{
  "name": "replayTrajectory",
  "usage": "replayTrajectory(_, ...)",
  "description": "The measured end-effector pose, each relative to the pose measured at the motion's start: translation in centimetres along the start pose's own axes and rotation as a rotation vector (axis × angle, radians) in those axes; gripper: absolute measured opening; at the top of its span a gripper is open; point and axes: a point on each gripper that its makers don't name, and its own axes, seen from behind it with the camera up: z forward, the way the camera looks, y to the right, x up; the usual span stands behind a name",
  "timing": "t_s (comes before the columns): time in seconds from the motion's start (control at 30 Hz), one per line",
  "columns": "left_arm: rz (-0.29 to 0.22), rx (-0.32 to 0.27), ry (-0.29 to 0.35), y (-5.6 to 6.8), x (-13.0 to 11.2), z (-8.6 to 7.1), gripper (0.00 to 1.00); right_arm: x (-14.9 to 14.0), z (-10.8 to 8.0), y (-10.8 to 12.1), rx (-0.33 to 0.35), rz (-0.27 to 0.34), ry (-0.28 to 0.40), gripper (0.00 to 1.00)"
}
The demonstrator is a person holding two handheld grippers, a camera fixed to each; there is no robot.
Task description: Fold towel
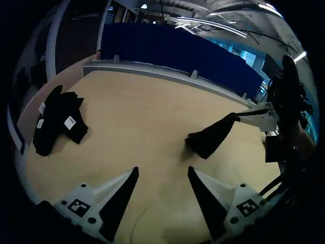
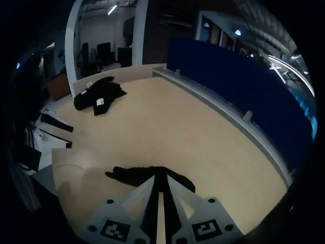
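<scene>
A black towel hangs from my right gripper, one end pinched in the fingertips and the lower end resting on the light wood table. In the right gripper view the same towel lies crumpled just beyond my right gripper, whose fingers are shut on its near edge. My left gripper stands open low over the table, a short way from the towel, with nothing between its fingers. The left gripper also appears at the left of the right gripper view, open.
A pile of black cloths with white tags lies near the table's far corner. A blue partition runs along the table's back edge. A hand holds the right gripper.
</scene>
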Motion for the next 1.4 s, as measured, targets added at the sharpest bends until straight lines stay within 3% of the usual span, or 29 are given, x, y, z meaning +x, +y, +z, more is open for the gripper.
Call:
replayTrajectory(0.27, 0.01, -0.009, 0.007, 0.7, 0.8, 0.1, 0.89, 2.2, -1.7, 1.5, -0.028, -0.003, 0.046, 0.06)
replayTrajectory(0.7, 0.02, -0.028, 0.008, 1.9, 1.3, 0.2, 0.89, 1.6, -3.5, 4.1, -0.067, -0.005, 0.04, 0.06)
replayTrajectory(0.97, 0.034, -0.023, 0.006, 2.3, 1.6, 0.3, 0.89, -0.9, -5.8, 7.4, -0.09, 0.0, 0.011, 0.06)
replayTrajectory(1.4, 0.037, 0.004, 0.001, 2.9, 1.2, 0.6, 0.9, -7.3, -10.8, 15.1, -0.152, 0.012, -0.046, 0.06)
